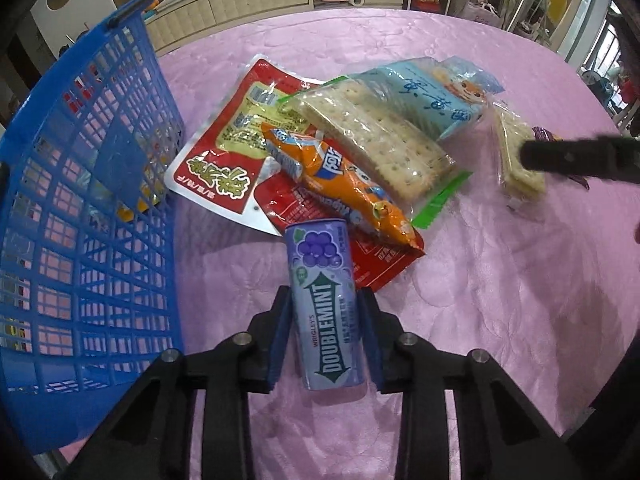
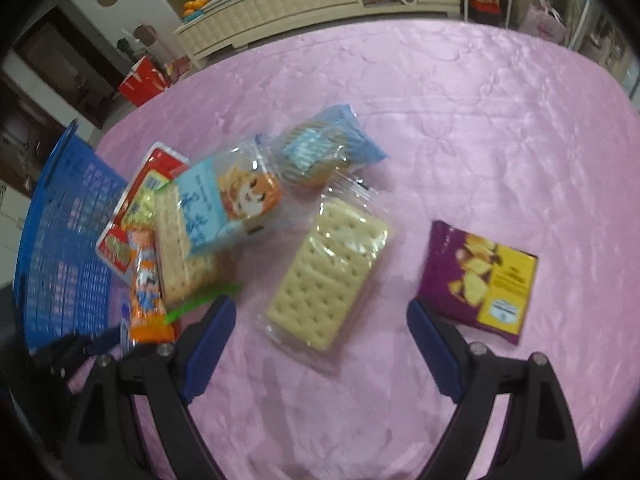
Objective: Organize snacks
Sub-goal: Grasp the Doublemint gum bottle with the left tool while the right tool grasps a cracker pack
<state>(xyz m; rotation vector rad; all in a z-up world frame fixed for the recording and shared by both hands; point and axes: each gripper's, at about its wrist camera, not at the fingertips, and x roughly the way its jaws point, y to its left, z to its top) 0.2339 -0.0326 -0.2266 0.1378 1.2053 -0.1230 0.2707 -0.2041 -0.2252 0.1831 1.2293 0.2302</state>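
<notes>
A purple Doublemint gum bottle [image 1: 320, 264] lies on the pink tablecloth [image 1: 500, 280], its base towards the camera. My left gripper [image 1: 324, 304] straddles it, and both blue pads [image 1: 280, 328] touch its sides. Behind it is a pile: an orange packet [image 1: 340, 184], a red pouch [image 1: 224, 136], a clear cracker pack with green ends [image 1: 372, 136] and a light blue packet [image 1: 440, 96]. My right gripper [image 2: 320, 304] is wide open above a separate clear cracker pack [image 2: 328, 272], with nothing gripped. A purple snack bag [image 2: 480, 280] lies just beyond its right finger.
A blue lattice basket [image 1: 80, 200] stands at the left of the pile, also seen as the basket [image 2: 64, 240] in the right wrist view. A blue wafer packet [image 2: 328, 148] lies behind the pile. A cream cabinet [image 2: 300, 4] stands beyond the table's far edge.
</notes>
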